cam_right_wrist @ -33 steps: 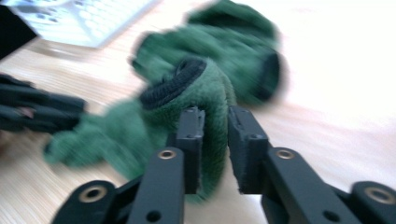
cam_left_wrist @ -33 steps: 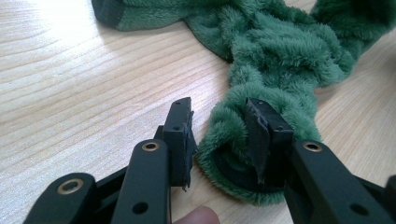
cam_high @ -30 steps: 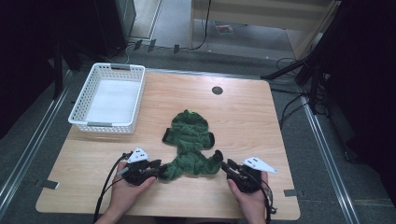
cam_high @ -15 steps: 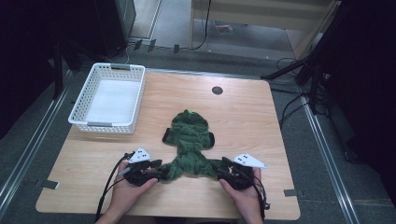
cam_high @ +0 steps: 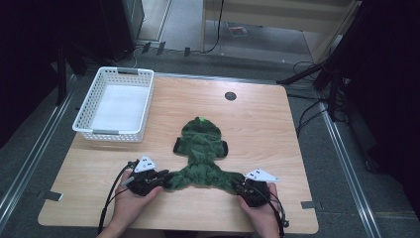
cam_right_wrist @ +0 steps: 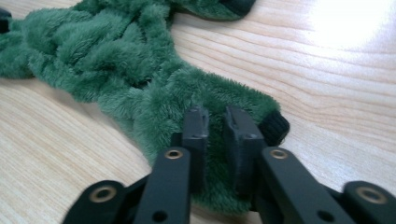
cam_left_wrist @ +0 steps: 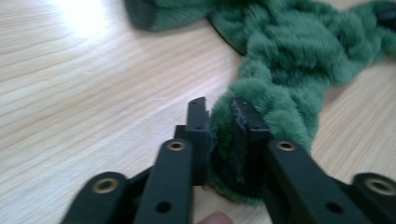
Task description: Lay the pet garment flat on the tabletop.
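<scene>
Garment (cam_high: 202, 153) — green, fuzzy — lies lengthwise, hood pointing away, legs splayed sideways.

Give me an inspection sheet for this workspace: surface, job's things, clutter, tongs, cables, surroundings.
Surface: wooden table, round dark grommet near the far edge.
Job's things: green fuzzy garment spread flat; white basket at far left, empty.
Clutter: nothing seen.
Tongs: left tongs shut on the garment's near-left leg; right tongs shut on its near-right leg.
Cables: black cable trails from left tongs.
Surroundings: grey floor, more cables beyond the table.
</scene>
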### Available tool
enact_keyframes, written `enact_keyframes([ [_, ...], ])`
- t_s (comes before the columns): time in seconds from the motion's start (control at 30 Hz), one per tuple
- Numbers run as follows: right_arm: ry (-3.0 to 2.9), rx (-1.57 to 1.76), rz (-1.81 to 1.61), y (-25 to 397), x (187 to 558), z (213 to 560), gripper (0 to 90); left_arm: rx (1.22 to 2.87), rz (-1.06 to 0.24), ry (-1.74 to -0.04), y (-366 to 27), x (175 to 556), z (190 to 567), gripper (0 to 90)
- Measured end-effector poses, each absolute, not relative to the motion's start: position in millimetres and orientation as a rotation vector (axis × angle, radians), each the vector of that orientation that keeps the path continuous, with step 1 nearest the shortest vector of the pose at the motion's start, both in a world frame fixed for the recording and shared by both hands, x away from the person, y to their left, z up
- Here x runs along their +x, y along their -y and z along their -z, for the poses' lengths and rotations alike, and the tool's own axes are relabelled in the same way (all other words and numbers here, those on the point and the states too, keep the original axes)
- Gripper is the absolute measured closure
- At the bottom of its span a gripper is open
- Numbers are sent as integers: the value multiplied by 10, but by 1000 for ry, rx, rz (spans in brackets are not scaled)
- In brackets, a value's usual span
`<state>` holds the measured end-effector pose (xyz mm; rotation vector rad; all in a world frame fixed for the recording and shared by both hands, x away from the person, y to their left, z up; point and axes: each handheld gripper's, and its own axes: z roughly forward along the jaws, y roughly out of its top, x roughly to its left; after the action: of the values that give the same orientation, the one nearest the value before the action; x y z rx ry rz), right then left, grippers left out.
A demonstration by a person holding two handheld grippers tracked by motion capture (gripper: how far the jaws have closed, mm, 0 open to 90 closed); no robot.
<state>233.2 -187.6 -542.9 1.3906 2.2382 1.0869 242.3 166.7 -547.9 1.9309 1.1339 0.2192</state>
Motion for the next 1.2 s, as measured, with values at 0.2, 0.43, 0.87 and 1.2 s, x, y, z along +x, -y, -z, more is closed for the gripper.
enact_keyframes([
  [0.2,-2114,1327,-1219,1893,2310,5298,568,1841,-130,-1069,-1756,2419,5357,532],
  [0.43,-2189,1322,-1092,1870,2354,5431,562,1910,-169,-1052,-1601,2363,5394,508],
  [0.87,-2219,1354,-1083,1866,2325,5445,621,2002,-275,-1122,-1596,2376,5506,786],
  [1.2,-2112,1310,-1214,1970,2317,5322,333,1870,-305,-1105,-1759,2357,5423,515],
])
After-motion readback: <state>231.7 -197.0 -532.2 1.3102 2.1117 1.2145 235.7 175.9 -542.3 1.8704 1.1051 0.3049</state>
